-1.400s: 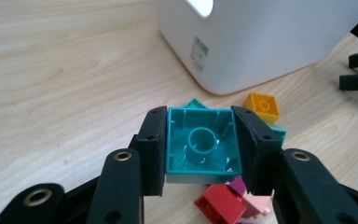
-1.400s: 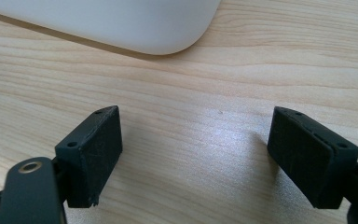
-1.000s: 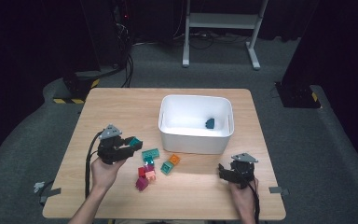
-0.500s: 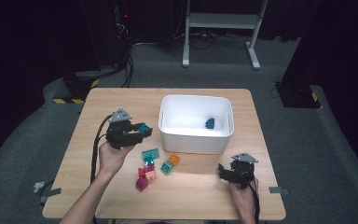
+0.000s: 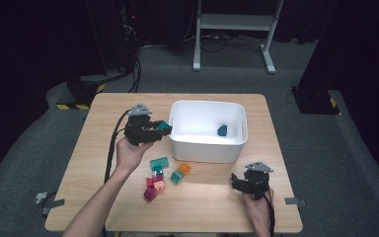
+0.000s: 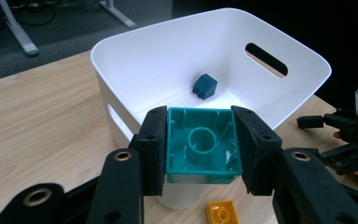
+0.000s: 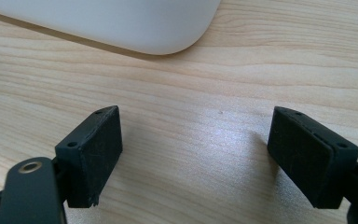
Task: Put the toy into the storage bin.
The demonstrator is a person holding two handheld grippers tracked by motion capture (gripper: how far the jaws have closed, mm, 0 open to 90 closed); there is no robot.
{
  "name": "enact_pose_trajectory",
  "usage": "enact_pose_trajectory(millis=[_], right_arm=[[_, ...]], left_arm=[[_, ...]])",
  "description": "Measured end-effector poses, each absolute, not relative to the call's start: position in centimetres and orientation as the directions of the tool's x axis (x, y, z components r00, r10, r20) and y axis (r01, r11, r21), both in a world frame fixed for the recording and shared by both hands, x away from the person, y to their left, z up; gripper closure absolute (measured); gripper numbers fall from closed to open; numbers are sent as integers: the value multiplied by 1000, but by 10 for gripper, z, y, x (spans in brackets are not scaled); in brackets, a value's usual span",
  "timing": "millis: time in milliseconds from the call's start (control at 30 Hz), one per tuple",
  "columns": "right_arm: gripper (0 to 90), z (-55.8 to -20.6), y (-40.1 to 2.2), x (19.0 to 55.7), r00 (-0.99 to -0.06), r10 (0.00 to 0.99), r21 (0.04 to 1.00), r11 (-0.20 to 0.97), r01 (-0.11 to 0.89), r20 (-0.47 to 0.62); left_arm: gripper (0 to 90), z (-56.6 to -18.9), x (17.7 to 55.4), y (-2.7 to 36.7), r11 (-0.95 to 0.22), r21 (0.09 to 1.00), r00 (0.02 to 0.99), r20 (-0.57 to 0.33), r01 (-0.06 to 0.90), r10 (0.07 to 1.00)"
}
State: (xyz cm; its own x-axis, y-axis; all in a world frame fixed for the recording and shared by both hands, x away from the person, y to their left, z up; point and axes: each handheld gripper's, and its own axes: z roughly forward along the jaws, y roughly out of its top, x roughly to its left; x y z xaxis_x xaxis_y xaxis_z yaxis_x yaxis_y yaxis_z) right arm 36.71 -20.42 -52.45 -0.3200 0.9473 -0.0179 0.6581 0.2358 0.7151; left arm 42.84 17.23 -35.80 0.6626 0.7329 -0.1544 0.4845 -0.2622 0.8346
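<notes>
1. Left gripper point(image 5: 162, 129) is clamped on a teal brick point(image 6: 202, 145); both pads press its side walls, hollow underside facing the camera; grip looks square, no tilt.
2. Change over the last second: the brick has left the loose brick pile point(image 5: 164, 177) in front of the white bin point(image 5: 208, 148), has been lifted, and is now carried to the bin's left wall, just outside and about level with the rim; not over the opening yet.
3. Jaw gap looks the same across the earlier frames and now; no slip visible; reads as a clean pick in mid-transfer.
4. One dark blue brick point(image 5: 222, 130) already lies inside the bin near its right wall; so this looks like the second deposit.
5. Right gripper point(image 5: 237, 183) sits on the table in front of the bin's right corner, same spot as a second ago; jaws spread wide, nothing between them; idle.
6. Judgement: next is a short move over the rim, then release; the rest of the pile is left to clear; main risk is clipping the rim.
</notes>
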Motion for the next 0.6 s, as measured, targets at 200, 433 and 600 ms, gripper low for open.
enact_pose_trajectory(millis=[200, 433, 600], right_arm=[[176, -524, -204, 367, -321, 947, 715, 239, 657, -21], [176, -524, -204, 367, -320, 947, 715, 238, 658, -20], [176, -524, -204, 367, -320, 947, 715, 238, 658, -20]], left_arm=[[578, -357, 434, 164, -266, 834, 669, -156, 483, 726], [577, -358, 443, 156, -277, 830, 671, -149, 484, 726], [576, -360, 449, 154, -277, 826, 664, -149, 491, 733]])
